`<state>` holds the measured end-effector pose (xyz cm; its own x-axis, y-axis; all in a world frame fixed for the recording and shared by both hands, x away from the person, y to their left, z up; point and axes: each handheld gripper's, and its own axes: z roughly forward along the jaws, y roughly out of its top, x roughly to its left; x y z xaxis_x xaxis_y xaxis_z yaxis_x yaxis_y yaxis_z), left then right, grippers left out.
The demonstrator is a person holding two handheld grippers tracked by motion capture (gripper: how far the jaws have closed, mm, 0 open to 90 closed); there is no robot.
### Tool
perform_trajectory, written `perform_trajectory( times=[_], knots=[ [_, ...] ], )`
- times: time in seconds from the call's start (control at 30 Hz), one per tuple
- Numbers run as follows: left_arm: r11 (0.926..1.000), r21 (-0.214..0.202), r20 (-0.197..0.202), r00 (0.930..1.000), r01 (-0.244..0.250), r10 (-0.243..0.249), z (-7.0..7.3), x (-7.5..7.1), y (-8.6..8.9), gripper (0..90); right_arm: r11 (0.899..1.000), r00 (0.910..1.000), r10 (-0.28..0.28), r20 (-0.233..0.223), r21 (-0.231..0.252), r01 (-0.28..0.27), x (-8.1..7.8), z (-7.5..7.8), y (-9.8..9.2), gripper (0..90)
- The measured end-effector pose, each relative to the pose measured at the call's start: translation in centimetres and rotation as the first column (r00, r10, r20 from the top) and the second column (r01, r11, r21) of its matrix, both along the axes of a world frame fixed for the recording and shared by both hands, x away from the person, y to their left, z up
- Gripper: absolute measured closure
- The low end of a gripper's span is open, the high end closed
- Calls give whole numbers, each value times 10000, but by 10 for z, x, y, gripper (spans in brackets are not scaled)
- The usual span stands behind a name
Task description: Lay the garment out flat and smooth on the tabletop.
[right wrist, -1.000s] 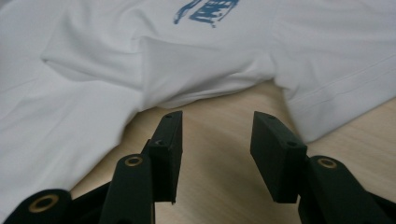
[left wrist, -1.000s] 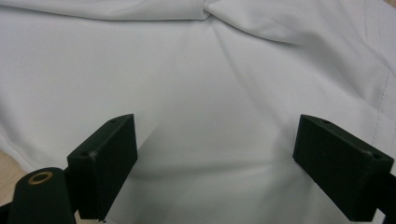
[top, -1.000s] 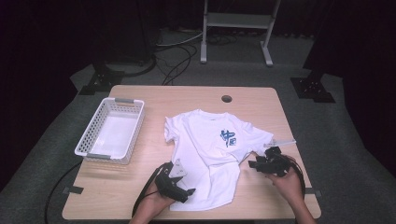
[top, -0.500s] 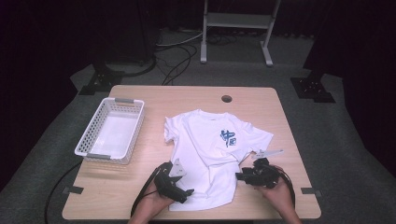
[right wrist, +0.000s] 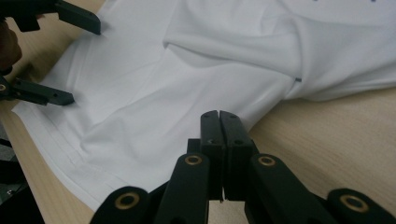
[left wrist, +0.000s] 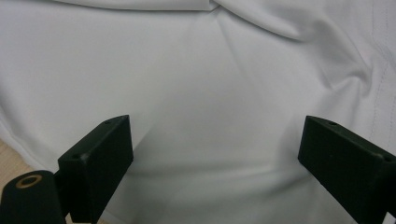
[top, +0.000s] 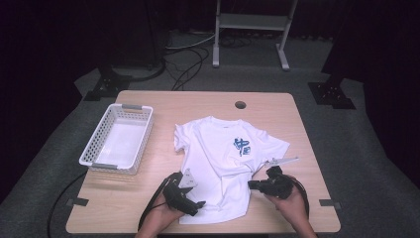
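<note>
The right gripper (top: 253, 185) slid left to the T-shirt (top: 223, 163), jaws just closed on nothing — left gripper (top: 198, 204) gapes over its hem.

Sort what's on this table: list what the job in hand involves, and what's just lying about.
In the job: white T-shirt, left tool open over its hem, right tool shut beside its edge.
Lying about: white basket, table.

The white basket (top: 118, 140) blocks the table's (top: 307, 148) left edge; the T-shirt (top: 223, 163) covers the middle; the right edge lies bare.
</note>
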<state>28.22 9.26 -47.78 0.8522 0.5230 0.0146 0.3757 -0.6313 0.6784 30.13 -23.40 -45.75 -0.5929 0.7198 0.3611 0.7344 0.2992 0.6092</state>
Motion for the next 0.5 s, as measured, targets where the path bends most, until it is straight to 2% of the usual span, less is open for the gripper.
perform_trajectory(
  times=[0.27, 0.37, 0.5],
  knots=[
    [10000, -4, -12, 10000, 11, -11, 0, 0, 0, 99, 9995, 9980, 308, 544, 42, -310, 6, 29, 13, 888],
    [10000, 0, -21, 10000, 15, -15, 0, 0, 0, 99, 9983, 9955, 574, 752, -92, -568, 15, 39, 26, 898],
    [10000, -9, 17, 10000, 34, -34, 0, 0, 1, 99, 9940, 9899, 1063, 940, -358, -1033, 34, 47, 54, 897]
  ],
)
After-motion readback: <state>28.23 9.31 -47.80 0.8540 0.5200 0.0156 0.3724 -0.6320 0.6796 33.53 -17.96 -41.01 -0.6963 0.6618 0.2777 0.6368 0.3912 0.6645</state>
